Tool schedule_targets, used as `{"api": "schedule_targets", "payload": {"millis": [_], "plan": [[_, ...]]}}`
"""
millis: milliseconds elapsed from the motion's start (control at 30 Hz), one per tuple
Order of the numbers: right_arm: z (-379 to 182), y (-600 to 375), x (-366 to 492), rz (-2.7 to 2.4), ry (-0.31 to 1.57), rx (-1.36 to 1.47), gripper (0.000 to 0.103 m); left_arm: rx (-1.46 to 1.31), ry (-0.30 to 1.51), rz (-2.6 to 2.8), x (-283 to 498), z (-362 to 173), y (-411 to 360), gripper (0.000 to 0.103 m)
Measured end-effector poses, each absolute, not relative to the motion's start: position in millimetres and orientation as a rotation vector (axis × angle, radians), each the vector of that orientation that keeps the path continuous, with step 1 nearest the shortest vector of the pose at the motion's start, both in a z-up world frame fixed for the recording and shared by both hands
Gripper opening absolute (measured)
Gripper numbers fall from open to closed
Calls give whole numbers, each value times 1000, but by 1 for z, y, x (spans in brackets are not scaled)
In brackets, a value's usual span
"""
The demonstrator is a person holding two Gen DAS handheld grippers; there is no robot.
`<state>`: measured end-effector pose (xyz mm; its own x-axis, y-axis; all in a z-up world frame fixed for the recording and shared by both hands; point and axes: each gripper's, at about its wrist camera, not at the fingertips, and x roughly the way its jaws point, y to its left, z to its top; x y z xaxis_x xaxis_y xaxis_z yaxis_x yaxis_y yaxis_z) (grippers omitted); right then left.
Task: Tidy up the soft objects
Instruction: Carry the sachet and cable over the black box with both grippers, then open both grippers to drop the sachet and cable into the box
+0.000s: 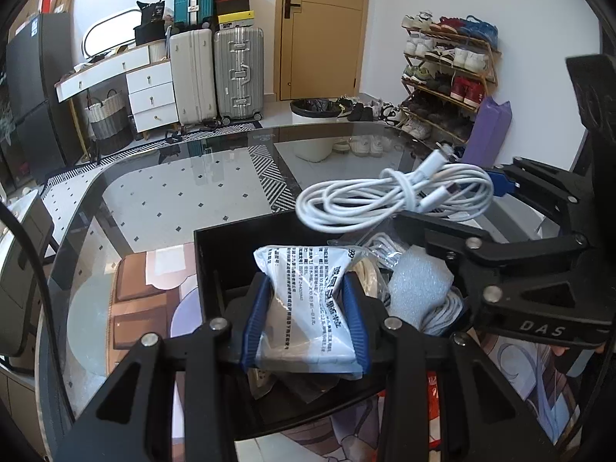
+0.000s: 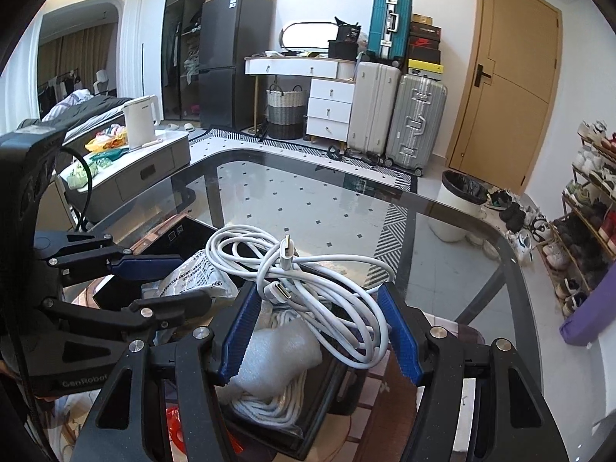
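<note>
- Left wrist view: the left gripper [image 1: 306,321] has its blue pads closed partway on a white plastic packet [image 1: 308,308] printed with dark text, squeezing it from both sides. The packet hangs over the near part of an open black box [image 1: 215,254] that sits on the glass bench [image 1: 161,192].
- In the same view, the right gripper [image 1: 496,200] reaches in from the right side, holding a coiled white cable [image 1: 392,200] in the air above the far right corner of the box.
- Inside the box lie a piece of white foam wrap [image 1: 417,285], a bundle of white cord [image 1: 442,312] and a clear bag; the bottom is partly hidden.
- Right wrist view: the right gripper [image 2: 319,323] stands fairly wide, with the cable [image 2: 308,281] looped loosely between its blue pads. The coil looks carried there, though the exact pinch point is hard to make out.
- Below it the box [image 2: 331,396] shows the foam wrap [image 2: 277,354] and cord [image 2: 269,400]. The left gripper [image 2: 165,281] holds the packet [image 2: 192,281] at the box's left side.
- Progress, as a judgement: several soft items already rest in the box. The packet and cable are over it but not yet released, so lowering and letting go remain.
</note>
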<state>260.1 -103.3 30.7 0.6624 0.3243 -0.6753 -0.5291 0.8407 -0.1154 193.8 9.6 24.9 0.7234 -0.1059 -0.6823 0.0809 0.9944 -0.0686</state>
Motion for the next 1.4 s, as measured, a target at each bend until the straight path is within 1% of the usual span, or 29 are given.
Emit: {"api": "schedule_targets", "payload": {"millis": [567, 967, 1067, 1133, 1167, 1233, 1267, 1333, 1367, 1400], "plan": [[17, -96, 273, 543, 752, -361, 64, 39, 764, -121, 188, 24, 6, 38], [19, -95, 273, 542, 753, -341, 64, 38, 770, -122, 189, 24, 6, 42], [20, -99, 270, 537, 741, -330, 67, 29, 771, -129, 188, 24, 7, 44], [22, -101, 267, 535, 736, -322, 74, 27, 771, -129, 187, 25, 6, 45], [24, -103, 266, 531, 729, -316, 76, 22, 773, -130, 186, 25, 7, 47], [27, -107, 262, 525, 720, -307, 80, 12, 774, -133, 185, 27, 7, 56], [29, -108, 260, 522, 715, -302, 84, 11, 773, -129, 184, 29, 7, 64], [34, -112, 254, 513, 701, -289, 87, 20, 765, -117, 179, 31, 6, 65], [36, -113, 251, 508, 697, -283, 90, 22, 764, -116, 177, 32, 6, 68], [38, -116, 247, 502, 692, -272, 93, 23, 760, -114, 175, 33, 7, 76]]}}
